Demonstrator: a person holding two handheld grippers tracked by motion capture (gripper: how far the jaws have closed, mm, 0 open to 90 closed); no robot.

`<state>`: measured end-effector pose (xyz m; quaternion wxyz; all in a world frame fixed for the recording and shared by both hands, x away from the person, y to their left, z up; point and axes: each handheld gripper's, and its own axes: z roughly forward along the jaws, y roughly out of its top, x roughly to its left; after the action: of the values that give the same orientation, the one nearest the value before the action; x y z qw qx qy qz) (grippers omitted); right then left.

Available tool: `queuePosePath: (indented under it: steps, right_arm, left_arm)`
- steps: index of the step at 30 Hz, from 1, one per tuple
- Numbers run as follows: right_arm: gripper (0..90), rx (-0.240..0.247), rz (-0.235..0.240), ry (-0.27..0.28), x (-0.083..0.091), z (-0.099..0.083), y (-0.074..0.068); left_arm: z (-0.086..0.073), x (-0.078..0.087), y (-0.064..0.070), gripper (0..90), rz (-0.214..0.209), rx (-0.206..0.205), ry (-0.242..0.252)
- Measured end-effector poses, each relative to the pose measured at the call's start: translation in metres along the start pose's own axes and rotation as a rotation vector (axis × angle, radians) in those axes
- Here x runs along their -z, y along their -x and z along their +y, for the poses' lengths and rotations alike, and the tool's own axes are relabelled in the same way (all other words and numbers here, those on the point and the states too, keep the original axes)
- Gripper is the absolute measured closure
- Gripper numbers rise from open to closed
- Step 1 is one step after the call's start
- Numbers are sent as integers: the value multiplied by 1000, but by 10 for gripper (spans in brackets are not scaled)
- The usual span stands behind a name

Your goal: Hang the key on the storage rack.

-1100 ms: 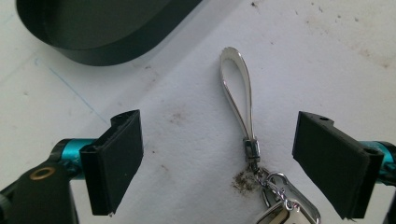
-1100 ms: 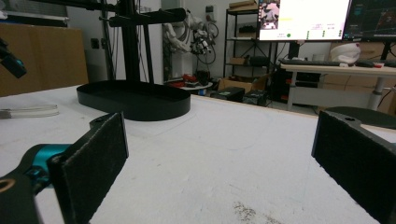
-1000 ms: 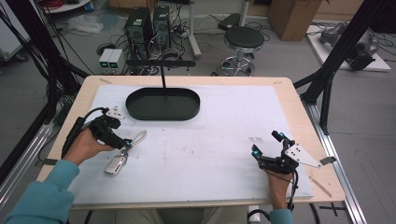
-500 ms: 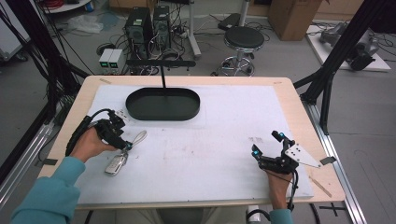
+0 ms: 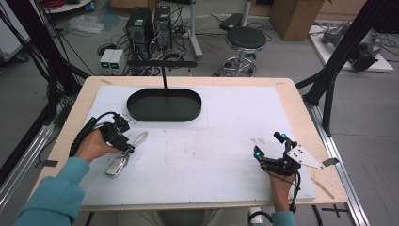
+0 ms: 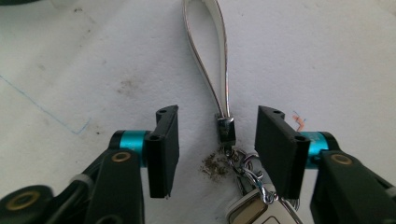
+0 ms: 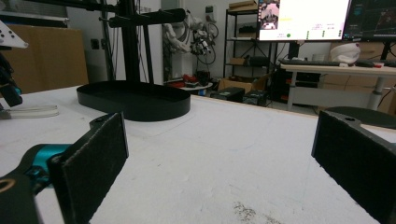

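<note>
A: The left claw (image 6: 217,144) stands released, its jaws spread either side of the key fob (image 6: 252,210) set; the metal clasp (image 6: 226,129) sits right between the pads, touching neither — so nothing is gripped yet.

B: And the right claw (image 5: 269,147)?

A: Released too, jaws wide apart, resting low over bare bench (image 5: 226,160) well away from the keys; ahead of it lies the black oval tray (image 7: 135,100).

B: How would the keys handle?

A: My guess: light but floppy; the white strap loop (image 6: 208,51) running forward from the claw is soft and would fold, the chain links (image 6: 247,170) just behind the clasp would swing, and the smooth fob nearest the claw looks slippery. The clasp is the stiff, narrow part — I'd pinch there, or on the strap just beyond it.

B: Counts?

A: One fob, one strap loop, one clasp, one tray; two claws. The chain links are too tangled to count. From above, the key set (image 5: 123,155) lies on the bench under and beside the left claw.
</note>
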<state>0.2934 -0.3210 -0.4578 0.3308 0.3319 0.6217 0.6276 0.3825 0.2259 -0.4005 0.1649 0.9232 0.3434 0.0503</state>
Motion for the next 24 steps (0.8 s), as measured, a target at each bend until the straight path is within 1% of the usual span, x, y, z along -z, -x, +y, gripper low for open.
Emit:
queuePosePath:
  steps: [1,2,3,4,5,6,7,8,9,10,12,13,15,17,19,21,22,24]
  right_arm:
    - [30,0,0,0,0,0,0]
    - [30,0,0,0,0,0,0]
    - [30,-2,0,-3,0,0,0]
    - [30,-3,0,-3,0,0,0]
    - [30,0,-1,-2,0,0,0]
    - [30,-3,0,-3,0,0,0]
    - [30,-3,0,-3,0,0,0]
    - [30,-4,0,-3,0,0,0]
    - [30,-3,0,-3,0,0,0]
    - [30,-4,0,-3,0,0,0]
    - [30,-4,0,-3,0,0,0]
    - [30,-4,0,-3,0,0,0]
    - [30,-4,0,-3,0,0,0]
    - [30,-4,0,-3,0,0,0]
    - [30,-4,0,-3,0,0,0]
    - [30,-4,0,-3,0,0,0]
    - [30,-4,0,-3,0,0,0]
    - [30,-4,0,-3,0,0,0]
  left_arm:
    - [1,-1,0,518,0,4,-2]
    - [1,-2,1,530,-4,19,3]
    - [2,-1,0,546,-2,6,-14]
    - [2,-2,1,554,-6,22,-8]
    - [3,-2,1,562,-3,19,-22]
    - [3,-4,1,579,-3,39,-17]
    - [4,-3,1,588,-2,27,-30]
    - [4,-5,2,593,-6,51,-13]
    - [4,-4,0,607,-8,30,-36]
    - [4,-6,2,618,-7,51,-21]
    - [5,-7,2,632,-12,53,-30]
    - [5,-6,1,648,-13,43,-43]
    - [5,-7,2,662,-14,68,-28]
    - [5,-8,2,687,-15,66,-32]
    - [5,-9,3,695,-14,71,-36]
    - [6,-9,3,706,-5,69,-45]
    - [6,-10,4,725,-10,79,-39]
    - [6,-11,4,746,-11,73,-48]
